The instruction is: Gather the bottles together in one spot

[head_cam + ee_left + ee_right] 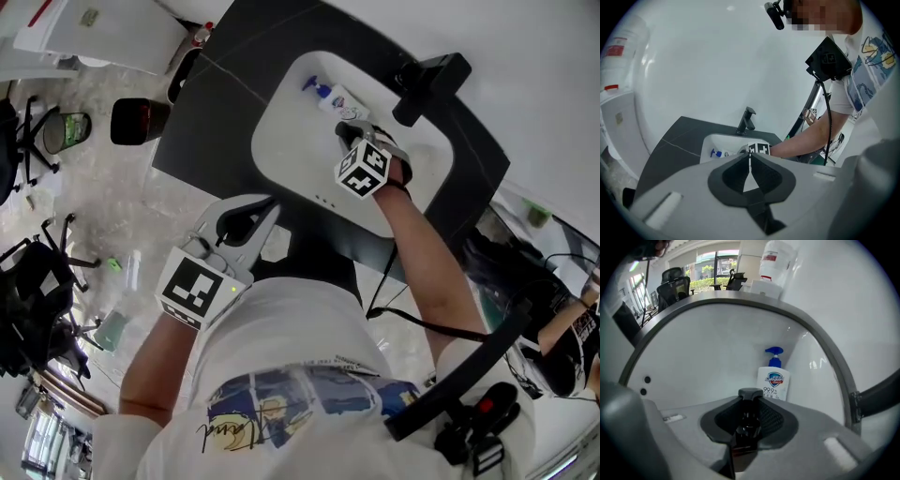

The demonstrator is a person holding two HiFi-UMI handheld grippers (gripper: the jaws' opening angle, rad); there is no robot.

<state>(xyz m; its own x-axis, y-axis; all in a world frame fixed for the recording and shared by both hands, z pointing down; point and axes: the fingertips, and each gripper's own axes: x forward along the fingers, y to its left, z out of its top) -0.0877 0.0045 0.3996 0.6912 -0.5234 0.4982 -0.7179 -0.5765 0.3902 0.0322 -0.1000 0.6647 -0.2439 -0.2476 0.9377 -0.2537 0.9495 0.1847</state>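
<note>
A white soap bottle [333, 97] with a blue pump lies in the white sink [281, 112]; in the right gripper view the soap bottle [773, 380] shows beyond the jaws against the sink [693, 357] wall. My right gripper [352, 133] reaches down into the basin next to it. Its jaws [749, 401] are shut on a dark bottle [746, 430] with a black cap, held just above the basin floor. My left gripper [251, 214] hovers over the counter's near edge, outside the sink. Its tips meet with nothing between them [750, 157].
A black faucet [427, 84] stands at the sink's far side on the dark counter [225, 94]. A black bin [139, 120] and office chairs [37, 141] sit on the floor at the left. Black stand gear [469, 403] is at the lower right.
</note>
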